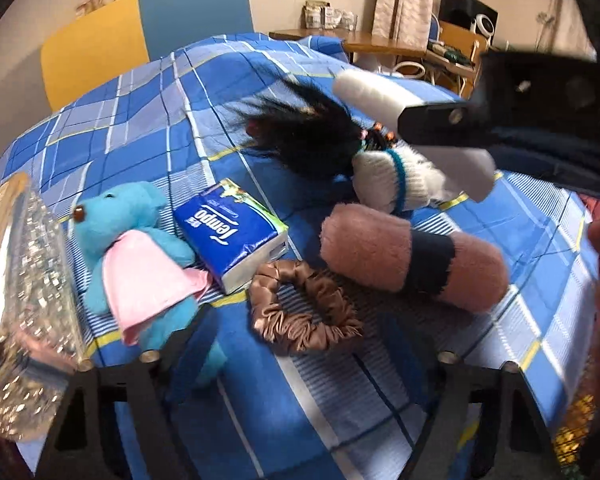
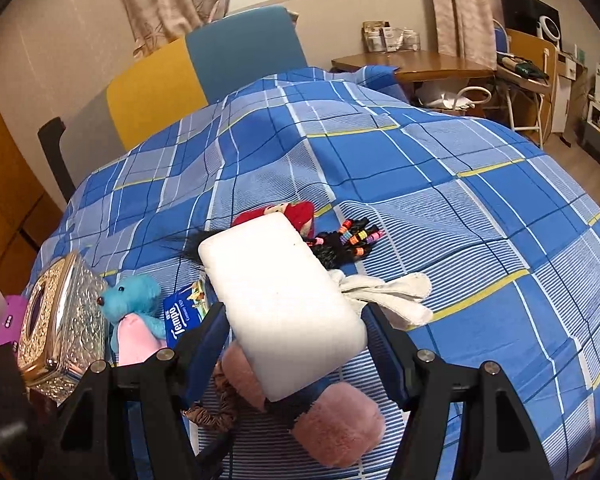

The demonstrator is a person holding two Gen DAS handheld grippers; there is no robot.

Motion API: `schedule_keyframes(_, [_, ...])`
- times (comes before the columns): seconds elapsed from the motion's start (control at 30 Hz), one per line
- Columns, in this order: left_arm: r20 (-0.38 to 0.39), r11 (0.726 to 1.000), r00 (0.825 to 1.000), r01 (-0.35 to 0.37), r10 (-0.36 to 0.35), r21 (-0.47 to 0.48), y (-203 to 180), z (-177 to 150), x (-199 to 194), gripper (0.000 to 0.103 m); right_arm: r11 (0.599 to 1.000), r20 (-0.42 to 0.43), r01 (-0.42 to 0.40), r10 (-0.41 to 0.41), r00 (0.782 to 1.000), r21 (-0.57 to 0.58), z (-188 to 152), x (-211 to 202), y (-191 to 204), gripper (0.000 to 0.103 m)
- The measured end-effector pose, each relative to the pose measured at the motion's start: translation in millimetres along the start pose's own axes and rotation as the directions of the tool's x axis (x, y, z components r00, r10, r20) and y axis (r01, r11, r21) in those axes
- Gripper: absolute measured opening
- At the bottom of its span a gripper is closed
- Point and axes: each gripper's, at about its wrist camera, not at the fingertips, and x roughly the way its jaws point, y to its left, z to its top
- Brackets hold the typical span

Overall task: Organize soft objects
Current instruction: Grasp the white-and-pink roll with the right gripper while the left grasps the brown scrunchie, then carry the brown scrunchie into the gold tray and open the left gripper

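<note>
Now the right gripper (image 2: 296, 328) clamps one white sponge block (image 2: 284, 304); left gripper (image 1: 300, 344) open over one scrunchie (image 1: 304, 312)

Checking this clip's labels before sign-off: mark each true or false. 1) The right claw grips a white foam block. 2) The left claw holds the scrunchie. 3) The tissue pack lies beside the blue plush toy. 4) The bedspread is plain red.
1) True: the right claw is shut on the white foam block.
2) False: the left claw is empty; the scrunchie lies on the bedspread.
3) True: tissue pack, blue plush toy.
4) False: it is blue plaid.
</note>
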Motion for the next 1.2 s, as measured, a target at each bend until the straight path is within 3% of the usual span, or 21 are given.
schedule_keyframes(0.03, [-0.011,1.000,1.000,-0.001,0.001,0.004,1.7,-0.6,3.8,0.059,1.000,-0.001,-0.001,0.001,1.000,0.003,0.3,0.5,-0.6,0.069])
schedule_keyframes(0.17, [-0.001,0.999,0.999,0.038,-0.038,-0.014,10.5,-8.2,4.4,0.041,1.000,-0.006,0.002,-0.003,1.000,-0.010,-0.1,2.6,1.5,0.069])
schedule_keyframes(0.23, [0.008,0.998,0.999,0.054,-0.054,-0.012,12.0,-11.8,0.2,0.025,1.000,-0.004,0.005,-0.005,1.000,-0.023,-0.6,2.4,3.8,0.069])
schedule_keyframes(0.5, [0.037,0.993,0.996,0.089,-0.086,-0.083,31.0,-37.2,-26.9,0.018,0.999,-0.014,-0.015,0.014,1.000,-0.043,-2.5,3.8,8.3,0.069])
schedule_keyframes(1.2, [0.127,0.959,0.985,0.148,-0.119,-0.243,96.1,-115.9,-116.4,0.016,0.985,-0.016,-0.016,0.014,1.000,-0.170,-9.2,5.6,32.7,0.069])
